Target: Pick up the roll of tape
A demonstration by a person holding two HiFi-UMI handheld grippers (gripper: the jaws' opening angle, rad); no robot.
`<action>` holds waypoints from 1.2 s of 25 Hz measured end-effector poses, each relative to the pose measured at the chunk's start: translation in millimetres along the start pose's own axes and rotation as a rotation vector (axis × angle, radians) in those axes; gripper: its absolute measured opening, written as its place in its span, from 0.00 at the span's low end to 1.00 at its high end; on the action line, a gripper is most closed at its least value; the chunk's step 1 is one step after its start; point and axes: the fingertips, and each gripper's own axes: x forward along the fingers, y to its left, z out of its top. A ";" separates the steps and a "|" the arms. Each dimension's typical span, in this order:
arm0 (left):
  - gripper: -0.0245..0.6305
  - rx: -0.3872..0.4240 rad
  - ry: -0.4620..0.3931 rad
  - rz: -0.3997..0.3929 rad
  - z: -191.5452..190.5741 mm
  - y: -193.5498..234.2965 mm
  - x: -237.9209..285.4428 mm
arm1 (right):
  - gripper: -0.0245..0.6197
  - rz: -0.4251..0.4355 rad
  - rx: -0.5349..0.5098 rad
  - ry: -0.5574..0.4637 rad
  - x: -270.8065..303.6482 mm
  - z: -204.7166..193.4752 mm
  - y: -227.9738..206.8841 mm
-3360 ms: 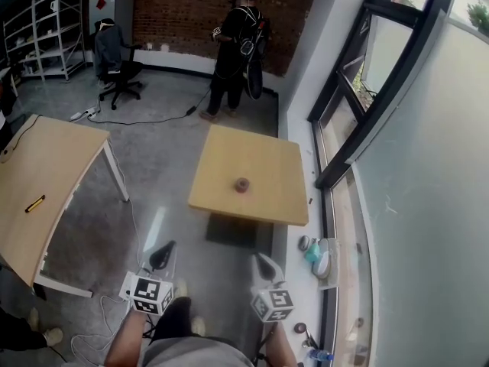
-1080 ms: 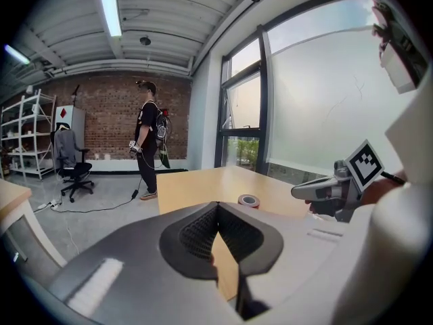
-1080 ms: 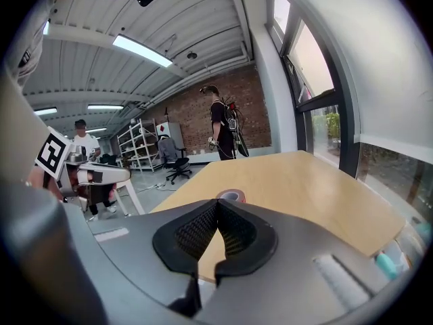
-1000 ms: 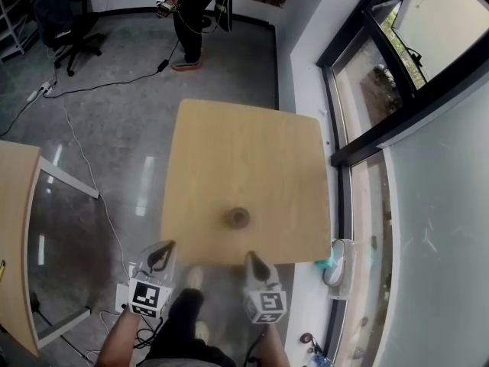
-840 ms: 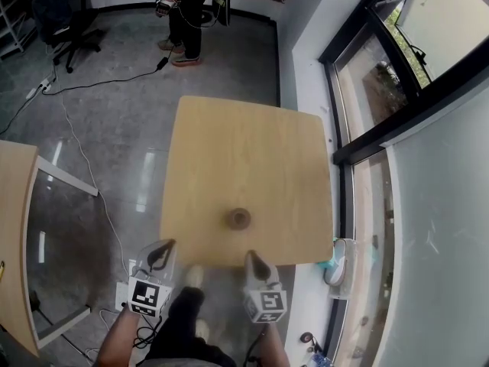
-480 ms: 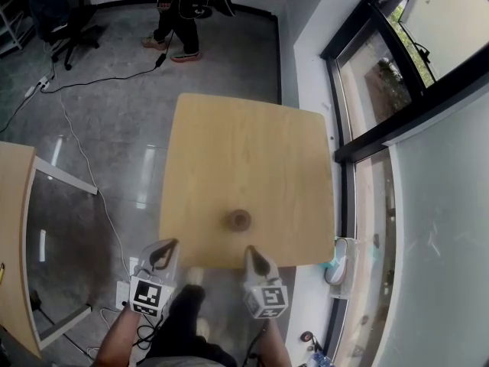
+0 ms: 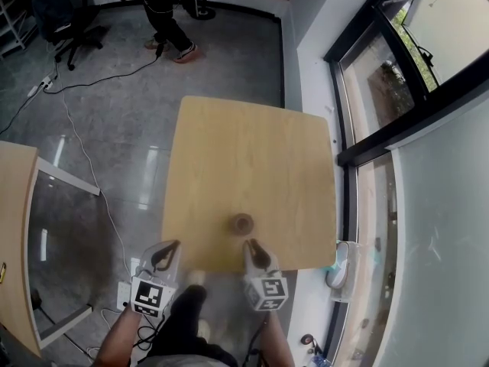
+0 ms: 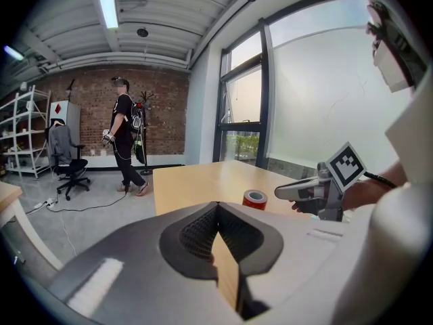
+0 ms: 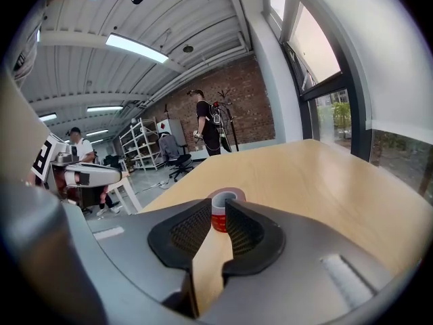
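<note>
A red roll of tape lies flat near the front edge of a square wooden table. My right gripper reaches over that edge, just short of the roll. In the right gripper view its jaws are opening, a narrow gap between the fingertips, and the tape shows through the gap, ahead of the pads and untouched. My left gripper hangs off the table's front left corner, shut and empty. From there the tape lies to the right, beside the right gripper.
A person walks at the far end of the room near an office chair. A second table stands at the left. Cables run over the floor. A window wall and a sill with small items line the right.
I have come up to the table from across the room. Over the last second my right gripper moved forward over the front edge toward the tape. The person at the back walked left.
</note>
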 end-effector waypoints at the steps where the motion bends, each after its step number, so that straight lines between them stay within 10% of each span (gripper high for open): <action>1: 0.04 0.000 0.001 0.001 0.0 0.4 0.6 | 0.16 0.000 -0.001 0.002 2.6 -0.7 -0.7; 30: 0.04 -0.019 0.027 0.033 3.2 31.2 30.2 | 0.71 -0.016 -0.099 0.099 64.4 -6.0 -8.5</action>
